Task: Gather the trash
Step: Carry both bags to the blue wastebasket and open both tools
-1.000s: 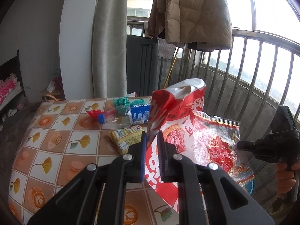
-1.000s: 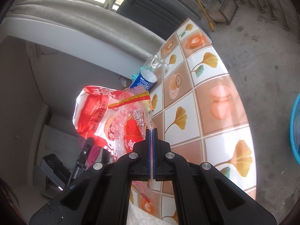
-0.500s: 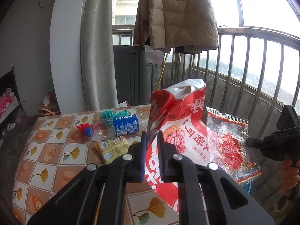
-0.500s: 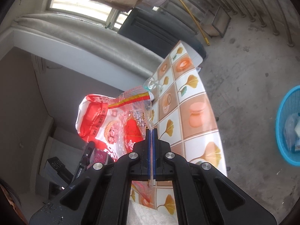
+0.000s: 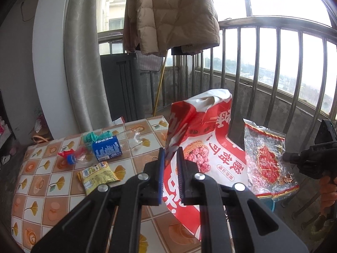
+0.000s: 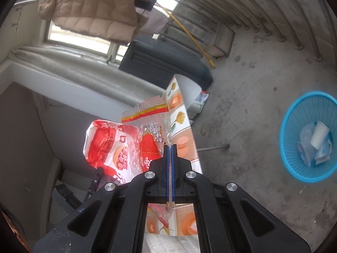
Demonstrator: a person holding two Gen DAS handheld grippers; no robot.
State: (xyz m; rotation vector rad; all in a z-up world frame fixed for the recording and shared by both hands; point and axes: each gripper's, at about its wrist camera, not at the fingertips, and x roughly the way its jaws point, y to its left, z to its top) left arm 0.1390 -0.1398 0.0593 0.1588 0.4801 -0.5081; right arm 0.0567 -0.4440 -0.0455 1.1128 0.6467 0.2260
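Left tool point(image 5: 170, 151) and right tool point(image 6: 169, 146), both clamped, both angled downward.

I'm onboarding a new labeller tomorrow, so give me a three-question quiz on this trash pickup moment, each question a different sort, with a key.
1. True or false: the left claw grips the big red snack bag.
2. What does the right claw hold?
A. the Pepsi bottle
B. the clear red-printed wrapper
C. nothing
3. Fill in: the blue basket stands on the ____ and already holds trash.

Key: 1 true; 2 B; 3 floor. The bottle and the yellow packet lie on the tiled table.
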